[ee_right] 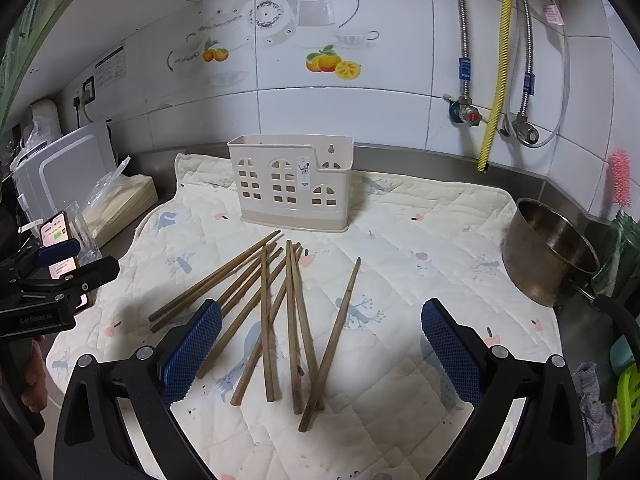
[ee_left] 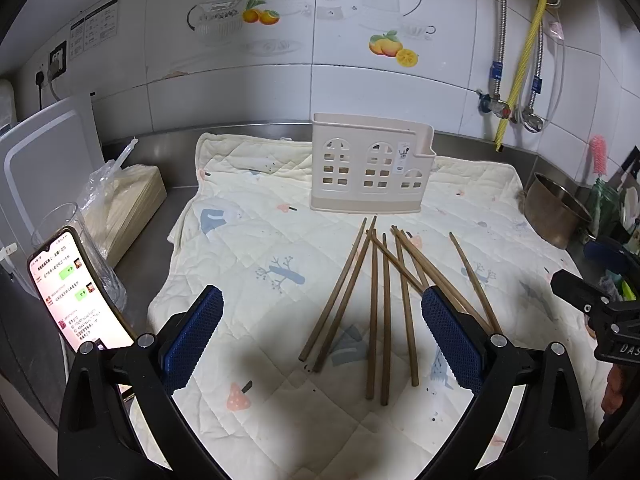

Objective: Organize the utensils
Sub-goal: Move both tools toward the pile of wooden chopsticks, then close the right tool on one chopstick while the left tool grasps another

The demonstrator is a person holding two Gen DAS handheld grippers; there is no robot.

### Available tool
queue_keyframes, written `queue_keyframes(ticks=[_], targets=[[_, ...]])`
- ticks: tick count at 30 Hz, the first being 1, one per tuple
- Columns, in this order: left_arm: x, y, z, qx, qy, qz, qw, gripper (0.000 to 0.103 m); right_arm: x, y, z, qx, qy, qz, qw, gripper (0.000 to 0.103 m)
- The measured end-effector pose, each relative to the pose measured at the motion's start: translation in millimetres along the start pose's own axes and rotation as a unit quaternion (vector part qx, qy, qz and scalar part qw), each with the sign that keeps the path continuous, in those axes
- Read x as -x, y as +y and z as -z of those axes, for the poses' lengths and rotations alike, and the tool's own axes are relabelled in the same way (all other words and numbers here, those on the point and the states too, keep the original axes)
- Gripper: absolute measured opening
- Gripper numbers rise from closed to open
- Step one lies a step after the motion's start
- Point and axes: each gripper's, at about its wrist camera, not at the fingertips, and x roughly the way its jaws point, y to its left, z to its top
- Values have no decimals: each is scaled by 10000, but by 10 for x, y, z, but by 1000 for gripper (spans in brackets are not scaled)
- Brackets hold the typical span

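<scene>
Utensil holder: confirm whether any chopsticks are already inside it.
No, the utensil holder stands empty while the chopsticks all lie scattered on the quilted mat in front of it.

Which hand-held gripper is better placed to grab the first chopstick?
Right, probably. The right hand-held gripper is open with several chopsticks between its fingers; the left hand-held gripper looks similarly placed.
</scene>
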Motion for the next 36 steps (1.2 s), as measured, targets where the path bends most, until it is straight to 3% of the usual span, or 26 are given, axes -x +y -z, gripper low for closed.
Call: queue_keyframes(ticks=[27,32,36], targets=[[-235,251,131,270,174,-32,9995,97,-301,2,328,5,403,-121,9991,95],[-280,296,151,285,190,-60,9994,96,-407,-42,412,-110,592,-147,9981,82],[-345,331,157,275,246,-32,9993,87,-493,-79,474,-251,725,-184,9969,74]])
